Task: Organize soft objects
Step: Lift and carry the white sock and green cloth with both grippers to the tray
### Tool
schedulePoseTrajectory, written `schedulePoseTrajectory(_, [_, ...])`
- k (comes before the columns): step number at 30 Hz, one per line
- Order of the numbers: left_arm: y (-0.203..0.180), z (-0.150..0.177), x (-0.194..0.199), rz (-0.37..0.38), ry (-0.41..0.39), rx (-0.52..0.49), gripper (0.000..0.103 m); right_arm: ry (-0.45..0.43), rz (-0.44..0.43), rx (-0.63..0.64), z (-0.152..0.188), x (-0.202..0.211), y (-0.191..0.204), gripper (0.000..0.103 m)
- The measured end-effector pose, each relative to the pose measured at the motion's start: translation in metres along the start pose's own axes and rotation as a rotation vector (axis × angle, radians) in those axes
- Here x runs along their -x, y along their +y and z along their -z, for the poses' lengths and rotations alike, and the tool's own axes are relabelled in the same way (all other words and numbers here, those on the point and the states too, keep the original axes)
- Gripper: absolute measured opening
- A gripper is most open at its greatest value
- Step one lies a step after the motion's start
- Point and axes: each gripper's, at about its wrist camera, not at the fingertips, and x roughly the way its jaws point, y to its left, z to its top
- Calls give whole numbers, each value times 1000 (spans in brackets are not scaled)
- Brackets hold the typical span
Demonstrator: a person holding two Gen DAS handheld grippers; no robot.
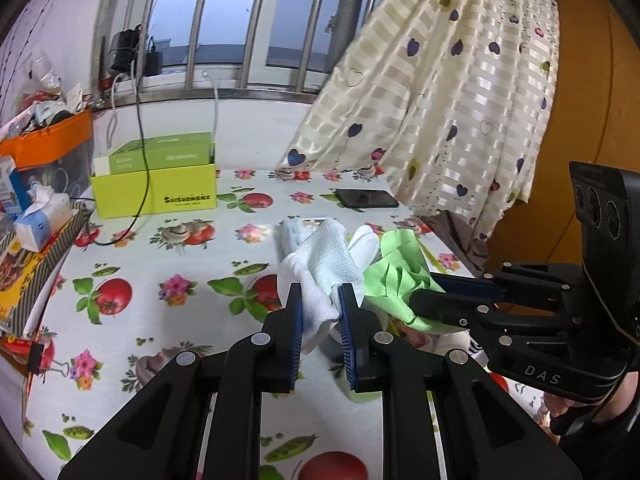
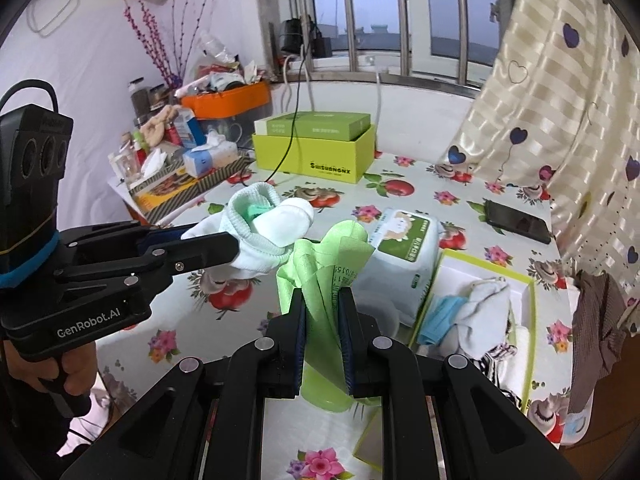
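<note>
White sock (image 1: pixel 320 276) clamped in left claw (image 1: pixel 320 300), lifted above the table (image 1: pixel 160 240) mid-area. Green cloth (image 2: pixel 320 272) pinched in right claw (image 2: pixel 322 308), clenched tight, also held off the table, just beside the sock. Wipes pack (image 2: pixel 404 240) lies behind the cloth. Open tray (image 2: pixel 528 320) at right edge holds socks and a blue mask (image 2: pixel 440 316). Phone (image 2: pixel 516 222) near far right corner.

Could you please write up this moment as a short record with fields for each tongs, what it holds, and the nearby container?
left tongs: shut on rolled white sock, held above the table
right tongs: shut on crumpled lime-green plastic packet
container: open white tray with lime rim, holding blue face mask and white cloth
surface: fruit-and-flower patterned tablecloth
</note>
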Motion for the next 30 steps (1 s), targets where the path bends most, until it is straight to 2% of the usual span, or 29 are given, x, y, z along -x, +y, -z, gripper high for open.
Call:
schedulePoseTrajectory(11, [-23, -2, -11, 28, 19, -27, 18, -15, 22, -42, 10, 14, -21, 15])
schedulePoseTrajectory(30, [-64, -6, -40, 87, 56, -75, 18, -10, 108, -179, 44, 34, -89, 15])
